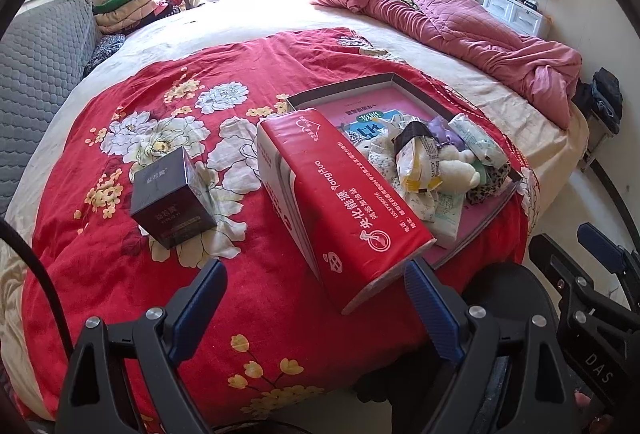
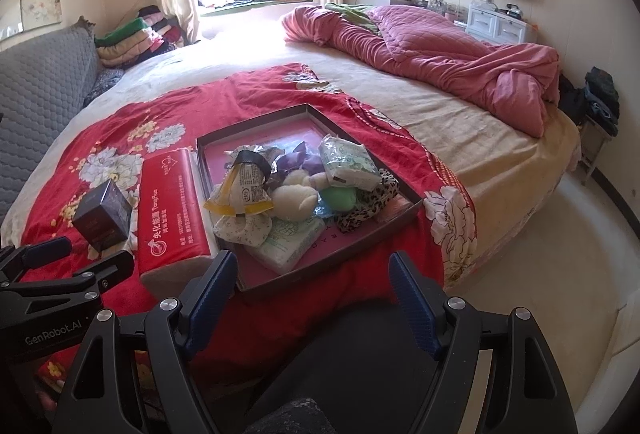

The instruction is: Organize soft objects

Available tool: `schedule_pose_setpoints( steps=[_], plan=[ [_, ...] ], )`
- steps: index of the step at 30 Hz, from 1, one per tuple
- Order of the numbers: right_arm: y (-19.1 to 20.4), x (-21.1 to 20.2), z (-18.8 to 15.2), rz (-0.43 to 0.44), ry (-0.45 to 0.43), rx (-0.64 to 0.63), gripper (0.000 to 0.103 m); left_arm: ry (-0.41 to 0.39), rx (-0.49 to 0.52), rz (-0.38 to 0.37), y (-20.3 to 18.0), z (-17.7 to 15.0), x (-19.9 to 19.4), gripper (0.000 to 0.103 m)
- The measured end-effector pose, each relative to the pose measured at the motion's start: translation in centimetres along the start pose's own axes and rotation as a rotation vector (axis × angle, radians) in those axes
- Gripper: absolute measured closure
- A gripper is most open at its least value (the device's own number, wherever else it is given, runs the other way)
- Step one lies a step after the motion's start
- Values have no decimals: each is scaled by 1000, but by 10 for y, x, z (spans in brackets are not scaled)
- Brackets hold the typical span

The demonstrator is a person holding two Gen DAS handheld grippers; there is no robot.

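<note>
Lying lengthwise along the tray's [image 2: 416, 203] left wall on the bed, the red tissue pack [image 1: 340, 202] points its near end at the left gripper [image 1: 316, 298], jaws apart, nearer than the right gripper [image 2: 314, 286], also apart.

We see shallow dark tray [image 2: 404, 190], frame centre, heaped with soft items: white plush toy [image 2: 294, 200], tissue packs [image 2: 348, 164], leopard-print cloth [image 2: 370, 204]. Red tissue pack [image 2: 172, 210] lies lengthwise, touching tray's left edge.

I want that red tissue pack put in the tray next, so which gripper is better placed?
Probably left: the left gripper hangs open right before the red tissue pack; the right gripper faces the tray.
</note>
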State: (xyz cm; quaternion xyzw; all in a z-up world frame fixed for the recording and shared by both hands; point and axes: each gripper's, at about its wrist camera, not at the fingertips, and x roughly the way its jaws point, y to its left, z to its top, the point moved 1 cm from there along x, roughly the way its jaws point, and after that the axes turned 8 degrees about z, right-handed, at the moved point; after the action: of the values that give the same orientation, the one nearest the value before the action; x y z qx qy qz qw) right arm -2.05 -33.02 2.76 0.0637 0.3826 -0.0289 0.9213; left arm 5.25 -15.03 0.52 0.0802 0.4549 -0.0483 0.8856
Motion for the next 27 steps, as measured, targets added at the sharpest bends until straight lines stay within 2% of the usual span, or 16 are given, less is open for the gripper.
schedule_pose_setpoints(
  steps=[27],
  plan=[
    [0,6,-5,11,25,3,24,29,-9,20,1,-6,8,13]
  ],
)
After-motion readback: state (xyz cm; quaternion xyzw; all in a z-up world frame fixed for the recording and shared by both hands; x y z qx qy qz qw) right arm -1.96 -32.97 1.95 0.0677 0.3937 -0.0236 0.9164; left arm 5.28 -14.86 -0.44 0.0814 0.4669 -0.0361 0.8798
